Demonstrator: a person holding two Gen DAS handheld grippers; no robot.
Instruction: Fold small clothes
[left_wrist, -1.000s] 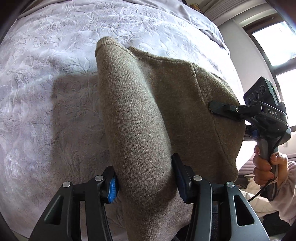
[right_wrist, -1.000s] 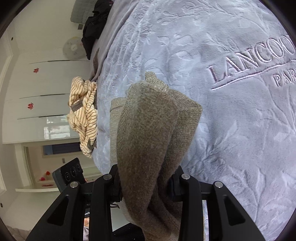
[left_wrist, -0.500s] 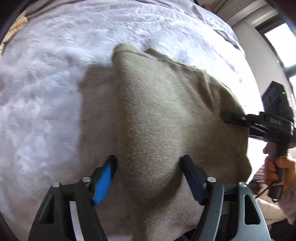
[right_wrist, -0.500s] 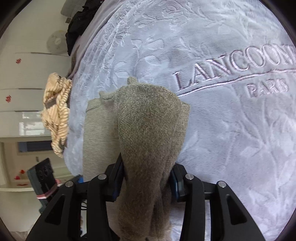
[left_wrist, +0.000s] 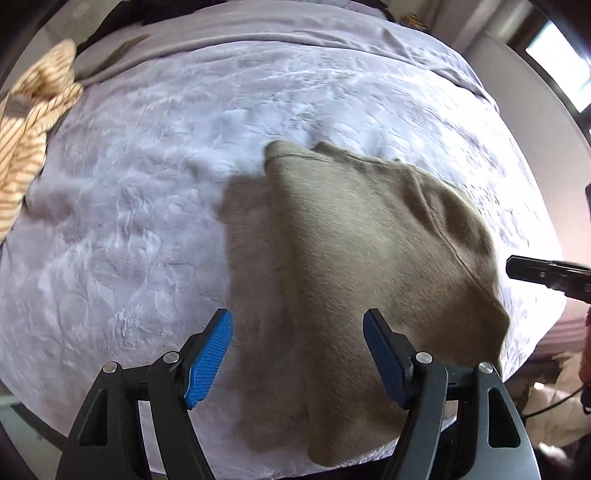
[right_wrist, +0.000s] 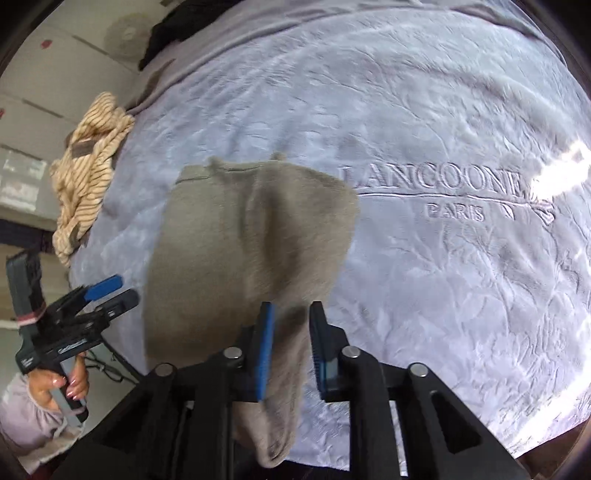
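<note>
Taupe knit garment lies on lilac bedspread; left gripper spread wide, empty; right gripper closing w/ knit edge between jaws (blurred). Risk: rising pinch drags fold apart.

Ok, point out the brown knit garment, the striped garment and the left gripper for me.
brown knit garment (left_wrist: 351, 258): left wrist view, middle of its flat top.
striped garment (right_wrist: 86, 166): right wrist view, centre of the crumpled heap.
left gripper (left_wrist: 297, 354): left wrist view, midway between its fingertips.

Home bedroom, bed w/ plush lavender embossed blanket, striped garment heaped at its edge, white wardrobe doors behind, window w/ daylight.
</note>
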